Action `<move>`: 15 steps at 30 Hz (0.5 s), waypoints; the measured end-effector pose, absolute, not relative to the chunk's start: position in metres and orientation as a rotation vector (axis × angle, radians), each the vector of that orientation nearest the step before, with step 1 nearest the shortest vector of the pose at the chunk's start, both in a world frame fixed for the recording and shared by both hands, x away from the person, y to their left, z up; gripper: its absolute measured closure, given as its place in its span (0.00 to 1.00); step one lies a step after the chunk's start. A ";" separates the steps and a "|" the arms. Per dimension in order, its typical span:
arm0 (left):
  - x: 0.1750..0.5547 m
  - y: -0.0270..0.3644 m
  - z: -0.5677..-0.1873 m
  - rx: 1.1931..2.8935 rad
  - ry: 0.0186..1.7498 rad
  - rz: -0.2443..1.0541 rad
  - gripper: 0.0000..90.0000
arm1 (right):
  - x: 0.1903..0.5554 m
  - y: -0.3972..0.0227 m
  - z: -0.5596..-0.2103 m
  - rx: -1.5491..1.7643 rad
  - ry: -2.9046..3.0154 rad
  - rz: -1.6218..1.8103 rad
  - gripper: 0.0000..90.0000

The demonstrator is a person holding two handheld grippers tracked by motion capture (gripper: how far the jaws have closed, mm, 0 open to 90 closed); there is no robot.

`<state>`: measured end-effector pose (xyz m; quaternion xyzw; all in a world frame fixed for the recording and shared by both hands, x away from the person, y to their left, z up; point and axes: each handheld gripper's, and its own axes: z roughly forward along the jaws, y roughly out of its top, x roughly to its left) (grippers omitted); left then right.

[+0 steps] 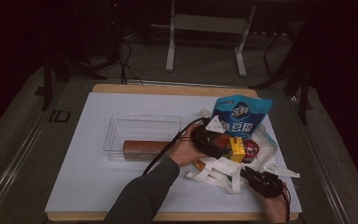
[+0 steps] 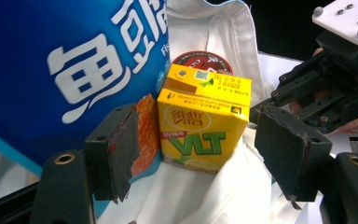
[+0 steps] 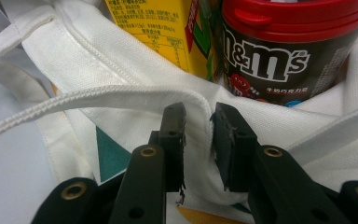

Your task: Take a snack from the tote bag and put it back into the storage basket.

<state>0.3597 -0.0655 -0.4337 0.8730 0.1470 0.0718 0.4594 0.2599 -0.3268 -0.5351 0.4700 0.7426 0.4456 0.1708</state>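
White cloth bag [image 3: 135, 60] rim pinched by right fingers [image 3: 227, 140], left fingers [image 2: 116, 154] spread wide around yellow carton [image 2: 200, 126]

— Where does the high view sit?

— Above the near edge of the table [image 1: 121, 196], facing forward and down, far enough back to take in the whole white top and the dark floor beyond its far edge.

— And the two gripper views?

— Both are close-ups. The left gripper view looks along its jaws, level, at the yellow carton [image 2: 203, 123] in the white bag [image 2: 205, 196] (the right gripper [image 2: 307, 100] shows at its upper right). The right gripper view looks from near the table's right near corner at the bag's rim.

— What do they share?

— The carton [image 3: 161, 28], the bag [image 3: 121, 70] and the red-lidded tub [image 3: 279, 46] beside the carton.
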 end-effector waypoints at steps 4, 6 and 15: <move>0.360 -0.073 -0.435 2.161 0.367 0.187 0.31 | 0.260 -0.327 -0.535 1.334 2.108 1.266 0.82; 0.360 -0.077 -0.435 2.165 0.355 0.185 0.30 | 0.260 -0.327 -0.535 1.334 2.109 1.266 0.82; 0.367 -0.094 -0.443 2.184 0.353 0.137 0.26 | 0.260 -0.327 -0.535 1.336 2.110 1.267 0.82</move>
